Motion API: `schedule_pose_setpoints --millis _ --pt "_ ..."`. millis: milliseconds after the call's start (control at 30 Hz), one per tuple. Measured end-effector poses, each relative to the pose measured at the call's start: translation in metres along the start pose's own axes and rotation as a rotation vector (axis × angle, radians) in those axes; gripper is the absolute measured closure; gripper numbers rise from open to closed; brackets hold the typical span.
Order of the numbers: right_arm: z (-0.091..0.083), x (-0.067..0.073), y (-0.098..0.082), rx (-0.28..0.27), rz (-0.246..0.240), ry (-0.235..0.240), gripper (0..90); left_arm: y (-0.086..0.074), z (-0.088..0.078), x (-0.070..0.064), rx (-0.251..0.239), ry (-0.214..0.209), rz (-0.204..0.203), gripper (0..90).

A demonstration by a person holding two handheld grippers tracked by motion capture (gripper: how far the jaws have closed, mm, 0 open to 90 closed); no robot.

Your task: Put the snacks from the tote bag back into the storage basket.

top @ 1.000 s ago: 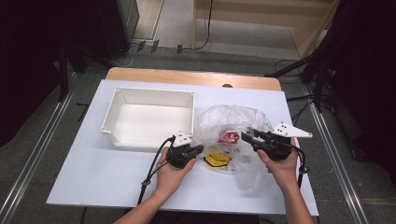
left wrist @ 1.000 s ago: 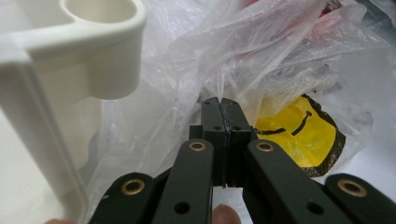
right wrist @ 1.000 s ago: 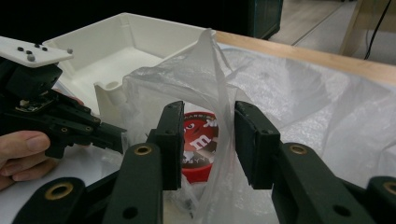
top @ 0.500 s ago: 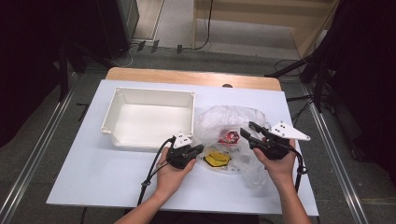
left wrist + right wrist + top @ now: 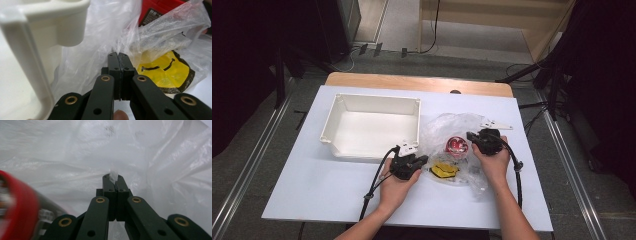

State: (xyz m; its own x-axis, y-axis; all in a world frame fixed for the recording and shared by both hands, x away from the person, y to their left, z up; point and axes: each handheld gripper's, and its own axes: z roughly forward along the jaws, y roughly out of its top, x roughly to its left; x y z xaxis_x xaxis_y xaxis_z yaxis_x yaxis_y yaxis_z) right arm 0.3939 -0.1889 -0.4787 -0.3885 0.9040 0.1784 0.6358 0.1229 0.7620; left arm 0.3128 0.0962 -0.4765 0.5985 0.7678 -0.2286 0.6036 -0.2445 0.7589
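A crumpled clear plastic bag (image 5: pixel 452 125) lies on the white table, right of the white bin (image 5: pixel 372 100). Inside it are a red round item (image 5: pixel 456 145) and a yellow smiley-face item (image 5: pixel 444 170). My left gripper (image 5: pixel 424 160) is at the bag's left edge, shut on a fold of the bag film (image 5: pixel 100 37) at its tips (image 5: pixel 117 54). My right gripper (image 5: pixel 470 135) is at the bag's right side. Its jaws have just closed, and a tuft of bag film (image 5: pixel 150 150) sticks out between the tips (image 5: pixel 113 176). The red item (image 5: pixel 17 202) sits blurred at left there.
The white bin's corner (image 5: pixel 50 25) stands close to the left gripper's left side. The yellow smiley item (image 5: pixel 165 70) and red item (image 5: pixel 155 7) lie just beyond the left jaws. A wooden strip (image 5: pixel 422 82) runs along the table's far edge.
The right hand has moved left and away from me onto the bag and sunk lower. The left hand has stayed in place.
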Motion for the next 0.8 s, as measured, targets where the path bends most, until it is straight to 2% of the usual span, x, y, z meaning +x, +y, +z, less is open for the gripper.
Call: schedule_pose_setpoints --millis 67,100,200,267,333,400,433,467,533,567,600,667,700,800 --pt "0.001 -0.007 -0.004 0.025 0.032 0.003 90.0 0.0 0.001 -0.001 0.019 0.008 0.005 90.0" --pt "0.0 -0.007 -0.005 0.029 0.029 0.003 90.0 0.0 0.001 -0.002 0.035 0.016 0.012 90.0" --pt "-0.005 -0.004 -0.009 0.048 -0.03 -0.032 90.0 -0.001 0.002 -0.003 0.055 0.015 0.031 90.0" --pt "-0.01 -0.002 -0.012 0.035 -0.029 -0.039 86.7 -0.001 0.001 -0.002 0.062 0.006 0.032 90.0" --pt "-0.021 -0.002 -0.015 -0.026 0.003 -0.055 73.7 -0.001 0.001 -0.001 0.056 -0.01 0.025 90.0" --pt "-0.042 0.002 -0.02 -0.157 0.027 -0.008 64.8 -0.001 0.001 0.0 0.06 -0.018 0.022 90.0" --pt "-0.052 0.005 -0.02 -0.19 0.016 0.003 61.8 -0.001 0.001 0.0 0.06 -0.021 0.018 90.0" --pt "-0.061 0.009 -0.019 -0.211 -0.007 -0.002 59.8 -0.001 0.001 0.0 0.06 -0.023 0.018 90.0" --pt "-0.08 0.015 -0.019 -0.264 -0.015 0.027 63.4 -0.001 0.001 0.0 0.054 -0.022 0.021 90.0" --pt "-0.087 0.017 -0.021 -0.27 -0.016 0.064 66.3 -0.001 0.001 0.0 0.053 -0.022 0.024 90.0" --pt "-0.089 0.018 -0.023 -0.259 -0.024 0.072 68.3 -0.002 0.001 0.0 0.05 -0.025 0.026 90.0" --pt "-0.087 0.02 -0.031 -0.217 -0.046 0.049 72.7 -0.002 0.0 0.0 0.045 -0.03 0.026 90.0" --pt "-0.085 0.019 -0.036 -0.196 -0.042 0.041 74.4 -0.002 0.0 0.0 0.041 -0.031 0.026 90.0" --pt "-0.075 0.013 -0.046 -0.142 0.028 0.053 77.6 -0.002 0.0 0.0 0.041 -0.032 0.026 90.0"
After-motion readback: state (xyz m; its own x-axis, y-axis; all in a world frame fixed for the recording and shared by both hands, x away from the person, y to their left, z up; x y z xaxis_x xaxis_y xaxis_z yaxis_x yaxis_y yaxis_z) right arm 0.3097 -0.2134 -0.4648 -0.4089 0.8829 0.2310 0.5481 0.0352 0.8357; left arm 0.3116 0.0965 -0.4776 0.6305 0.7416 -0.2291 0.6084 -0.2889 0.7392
